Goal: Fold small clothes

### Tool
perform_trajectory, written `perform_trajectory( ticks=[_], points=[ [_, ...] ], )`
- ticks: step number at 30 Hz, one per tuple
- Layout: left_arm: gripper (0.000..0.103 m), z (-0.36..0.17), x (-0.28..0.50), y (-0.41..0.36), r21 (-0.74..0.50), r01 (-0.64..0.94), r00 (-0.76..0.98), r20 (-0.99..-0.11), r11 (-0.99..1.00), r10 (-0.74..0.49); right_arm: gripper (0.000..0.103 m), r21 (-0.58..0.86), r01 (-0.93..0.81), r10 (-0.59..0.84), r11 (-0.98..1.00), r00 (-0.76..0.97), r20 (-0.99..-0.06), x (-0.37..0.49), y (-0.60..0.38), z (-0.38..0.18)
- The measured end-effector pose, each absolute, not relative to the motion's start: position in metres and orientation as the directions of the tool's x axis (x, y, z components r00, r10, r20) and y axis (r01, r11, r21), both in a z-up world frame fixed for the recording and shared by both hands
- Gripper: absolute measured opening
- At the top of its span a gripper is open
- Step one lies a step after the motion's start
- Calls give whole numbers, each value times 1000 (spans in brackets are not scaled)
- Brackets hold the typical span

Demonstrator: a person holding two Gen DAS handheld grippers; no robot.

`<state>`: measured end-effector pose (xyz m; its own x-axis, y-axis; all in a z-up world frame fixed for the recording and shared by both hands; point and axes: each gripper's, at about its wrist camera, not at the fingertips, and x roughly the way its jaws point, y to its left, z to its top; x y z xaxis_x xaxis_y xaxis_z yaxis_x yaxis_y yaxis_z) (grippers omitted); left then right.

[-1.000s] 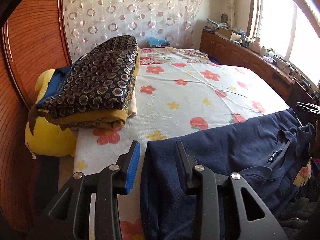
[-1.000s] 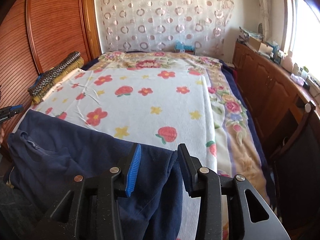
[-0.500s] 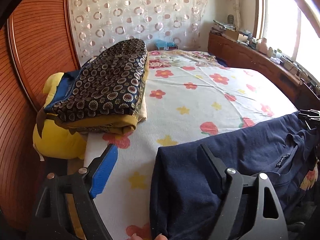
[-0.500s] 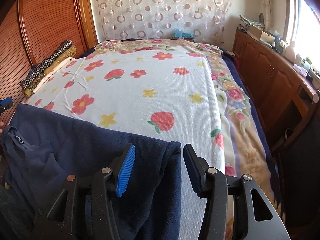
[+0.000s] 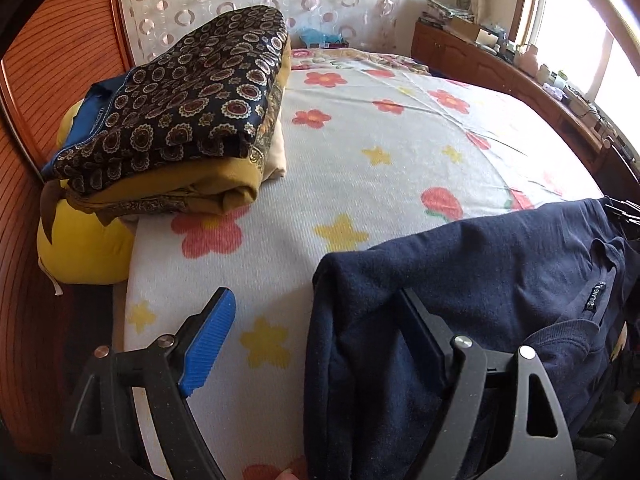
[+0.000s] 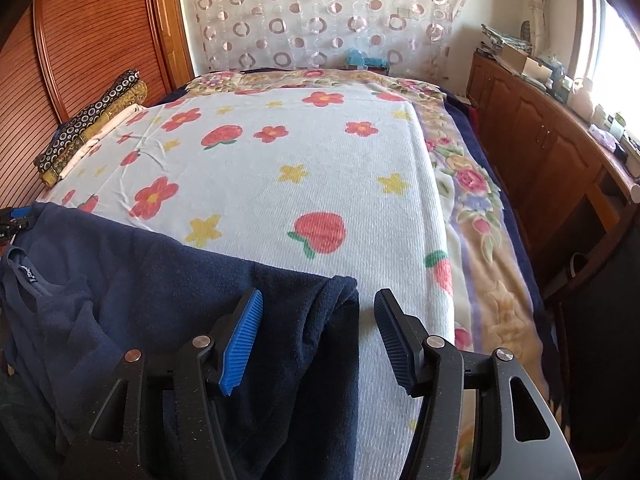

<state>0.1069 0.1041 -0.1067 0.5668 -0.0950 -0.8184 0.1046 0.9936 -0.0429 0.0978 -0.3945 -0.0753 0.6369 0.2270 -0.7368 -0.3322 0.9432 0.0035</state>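
Release is confirmed on both sides: left tongs (image 5: pixel 316 344) and right tongs (image 6: pixel 318 338), clamped on the shoulders of the navy sweatshirt (image 5: pixel 500 272) a second ago, now stand wide apart around slack fabric. Garment lies spread across the near edge of the bed (image 6: pixel 320 160), collar hanging toward the operator; folding appears not yet begun.

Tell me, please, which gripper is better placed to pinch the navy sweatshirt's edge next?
The right gripper, I'd judge: the navy sweatshirt has its folded edge lying between its open jaws. The left gripper straddles the opposite edge, mostly over the floral bedsheet.
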Motion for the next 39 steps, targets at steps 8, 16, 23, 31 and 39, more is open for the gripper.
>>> perform_trajectory(
  ticks=[8,16,23,31,39],
  points=[
    [76,-105,109,103,-51,151,562,-817,987,-128,59,5,-371,258,929,637,-726,92,-392,-79],
    [14,-96,102,87,-117,220,555,-802,968,-223,14,85,-449,364,889,583,-726,85,-396,-79],
    [11,-34,40,80,-160,213,726,-634,964,-266,10,162,-503,484,849,620,-618,46,-411,-45],
    [10,73,-28,78,-145,274,862,-402,951,-310,9,86,-532,515,842,746,-423,-32,-427,62],
    [10,150,-51,78,-73,293,930,-212,953,-302,9,-30,-573,545,819,794,-270,-73,-440,168]
  ],
)
